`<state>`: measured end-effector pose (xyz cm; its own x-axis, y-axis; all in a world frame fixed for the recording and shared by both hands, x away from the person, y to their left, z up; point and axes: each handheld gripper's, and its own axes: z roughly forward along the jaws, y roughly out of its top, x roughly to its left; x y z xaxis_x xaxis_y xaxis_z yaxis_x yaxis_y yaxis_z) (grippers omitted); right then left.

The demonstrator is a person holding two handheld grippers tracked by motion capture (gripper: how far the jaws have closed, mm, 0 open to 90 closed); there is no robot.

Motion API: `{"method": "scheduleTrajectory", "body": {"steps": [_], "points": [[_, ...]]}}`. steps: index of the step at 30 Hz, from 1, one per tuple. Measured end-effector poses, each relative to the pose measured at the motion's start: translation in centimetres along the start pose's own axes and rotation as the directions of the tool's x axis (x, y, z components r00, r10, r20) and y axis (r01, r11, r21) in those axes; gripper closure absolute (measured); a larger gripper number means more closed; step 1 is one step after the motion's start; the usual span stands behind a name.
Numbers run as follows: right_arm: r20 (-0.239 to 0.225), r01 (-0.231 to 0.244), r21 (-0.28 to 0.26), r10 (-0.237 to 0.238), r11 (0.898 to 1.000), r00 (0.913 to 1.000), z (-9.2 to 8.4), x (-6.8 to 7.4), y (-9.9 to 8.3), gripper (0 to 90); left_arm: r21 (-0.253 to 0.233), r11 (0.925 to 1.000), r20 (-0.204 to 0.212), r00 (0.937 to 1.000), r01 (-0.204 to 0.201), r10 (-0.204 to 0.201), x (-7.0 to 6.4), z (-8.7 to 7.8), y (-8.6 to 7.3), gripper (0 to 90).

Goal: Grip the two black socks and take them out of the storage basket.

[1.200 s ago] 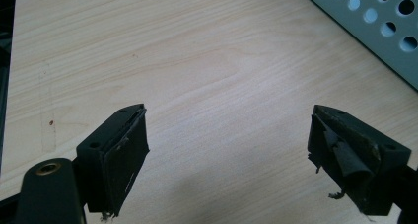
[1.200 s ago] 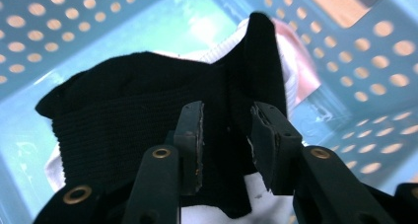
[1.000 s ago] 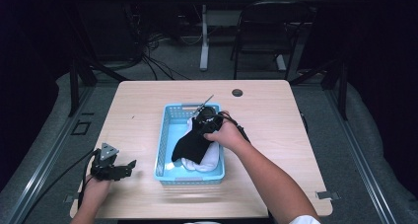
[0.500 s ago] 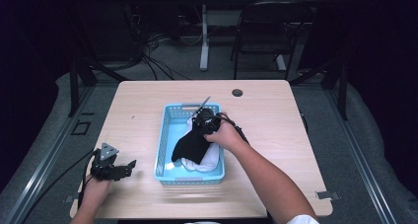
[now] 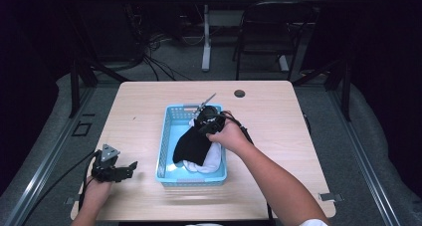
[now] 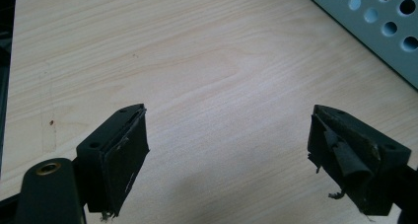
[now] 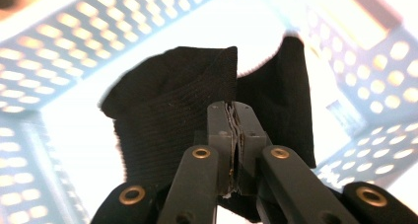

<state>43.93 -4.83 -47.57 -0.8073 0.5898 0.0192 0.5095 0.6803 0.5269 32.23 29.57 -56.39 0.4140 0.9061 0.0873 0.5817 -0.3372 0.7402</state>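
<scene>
On the pale wooden table (image 5: 149,111) sits 1 light-blue perforated basket (image 5: 171,131), set near the middle, with a small dark round hole (image 5: 239,93) in the tabletop beyond it. Inside the basket lie white socks (image 5: 206,162) at the near end, and over them hangs a black sock (image 5: 191,145), its upper end drawn up toward the right gripper (image 5: 203,120) while its lower part trails down onto the white pile.

That right gripper, seen from its own camera (image 7: 235,130), has just been closing its jaws, and they now stand pressed together with a fold of the black sock (image 7: 172,115) pinched between the pads near the ribbed cuff. The left gripper (image 5: 130,165) rests on the table to the left of the basket, well apart from the sock; its 2 jaws stand spread wide with nothing but bare wood between them in the left gripper view (image 6: 229,155), the basket wall (image 6: 374,26) off at the upper right.

The sock looks light, soft and limp, so it will likely drape and swing rather than hold a shape. A pinch through a doubled fold at the cuff, as here, seems the surest hold; a single thin layer might slip from the worn pads.
</scene>
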Motion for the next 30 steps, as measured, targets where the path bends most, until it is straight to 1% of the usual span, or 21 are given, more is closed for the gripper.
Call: {"method": "scheduleTrajectory", "body": {"steps": [1, 2, 3, 4, 5, 6, 7, 8, 11, 12, 13, 15, 16, 17, 18, 19, 20, 23, 27, 30], "points": [[0.000, 0.000, 0.000, 0.000, 1.000, 1.0000, 0.0, 0.0, 0.0, 88.0, 0.000, 1.0000, 0.000, 1.0000, 0.000, 0.000, 0.0, 0.0, 0.0, 15.5], [-0.005, 0.009, -0.017, -0.009, 1.000, 0.9999, -0.6, 0.3, 0.2, 88.1, 0.000, 1.0000, 0.000, 1.0000, 0.000, 0.000, 0.0, 0.0, 0.0, 15.5], [-0.012, 0.033, -0.050, -0.034, 0.998, 0.9994, -2.1, 1.1, 0.6, 88.1, 0.000, 1.0000, 0.000, 1.0000, 0.001, -0.001, 0.0, 0.0, 0.0, 15.5], [-0.012, 0.033, -0.050, -0.034, 0.998, 0.9994, -2.1, 1.1, 0.6, 88.1, 0.000, 1.0000, 0.000, 1.0000, 0.001, -0.001, 0.0, 0.0, 0.0, 15.5], [-0.009, 0.057, -0.075, -0.057, 0.996, 0.9983, -3.3, 1.8, 0.9, 88.2, 0.000, 1.0000, 0.000, 1.0000, 0.001, -0.001, 0.0, 0.0, 0.0, 15.5], [-0.009, 0.057, -0.075, -0.057, 0.996, 0.9983, -3.3, 1.8, 0.9, 88.2, -0.001, 1.0000, -0.001, 1.0000, 0.003, -0.003, 0.0, 0.0, 0.0, 15.5], [-0.007, 0.072, -0.076, -0.073, 0.995, 0.9973, -3.8, 1.9, 1.0, 88.1, 0.000, 1.0000, -0.001, 1.0000, 0.003, -0.003, -0.1, 0.0, 0.0, 15.5], [-0.007, 0.086, -0.096, -0.087, 0.992, 0.9962, -4.7, 2.3, 1.2, 88.2, 0.000, 1.0000, 0.000, 1.0000, 0.002, -0.002, 0.0, 0.0, 0.0, 15.5], [0.005, 0.110, -0.111, -0.110, 0.988, 0.9939, -6.1, 2.9, 1.5, 88.2, 0.000, 1.0000, -0.001, 1.0000, 0.002, -0.002, 0.0, 0.0, 0.0, 15.5], [0.006, 0.112, -0.124, -0.112, 0.986, 0.9937, -6.5, 3.0, 1.5, 88.2, -0.001, 1.0000, 0.001, 1.0000, 0.002, -0.002, 0.0, 0.0, 0.0, 15.5], [0.015, 0.124, -0.128, -0.123, 0.984, 0.9923, -7.3, 3.1, 1.6, 88.1, 0.000, 1.0000, 0.000, 1.0000, 0.002, -0.002, 0.0, 0.0, 0.0, 15.5], [0.019, 0.127, -0.128, -0.126, 0.984, 0.9918, -7.5, 3.2, 1.7, 88.2, 0.001, 1.0000, 0.000, 1.0000, -0.003, 0.003, 0.0, 0.0, 0.0, 15.5], [0.024, 0.128, -0.137, -0.126, 0.982, 0.9918, -7.9, 3.2, 1.7, 88.2, 0.000, 1.0000, 0.000, 1.0000, -0.002, 0.002, 0.0, 0.0, 0.0, 15.5], [0.033, 0.136, -0.135, -0.133, 0.981, 0.9906, -8.3, 3.2, 1.8, 88.2, 0.000, 1.0000, 0.000, 1.0000, -0.002, 0.002, 0.0, -0.1, 0.0, 15.5], [0.036, 0.133, -0.149, -0.129, 0.980, 0.9909, -8.9, 3.3, 1.9, 88.2, 0.000, 1.0000, 0.000, 1.0000, -0.001, 0.001, 0.0, -0.1, 0.0, 15.6], [0.040, 0.140, -0.147, -0.135, 0.979, 0.9900, -9.2, 3.2, 1.9, 88.2, 0.000, 1.0000, 0.000, 1.0000, -0.001, 0.001, 0.0, -0.1, 0.0, 15.5], [0.042, 0.138, -0.156, -0.134, 0.978, 0.9902, -9.6, 3.3, 2.0, 88.2, 0.000, 1.0000, -0.001, 1.0000, -0.001, 0.001, 0.0, -0.1, 0.0, 15.5], [0.053, 0.145, -0.162, -0.138, 0.976, 0.9890, -10.2, 3.2, 2.0, 88.1, 0.000, 1.0000, -0.001, 1.0000, -0.001, 0.001, 0.0, 0.0, 0.0, 15.5], [0.068, 0.152, -0.184, -0.141, 0.971, 0.9876, -11.8, 3.2, 1.8, 88.2, 0.001, 1.0000, -0.001, 1.0000, -0.001, 0.001, 0.0, -0.1, 0.0, 15.5], [0.077, 0.146, -0.199, -0.133, 0.969, 0.9880, -12.8, 3.0, 1.4, 88.1, 0.001, 1.0000, -0.001, 1.0000, -0.001, 0.001, 0.0, -0.1, 0.0, 15.5]]}}
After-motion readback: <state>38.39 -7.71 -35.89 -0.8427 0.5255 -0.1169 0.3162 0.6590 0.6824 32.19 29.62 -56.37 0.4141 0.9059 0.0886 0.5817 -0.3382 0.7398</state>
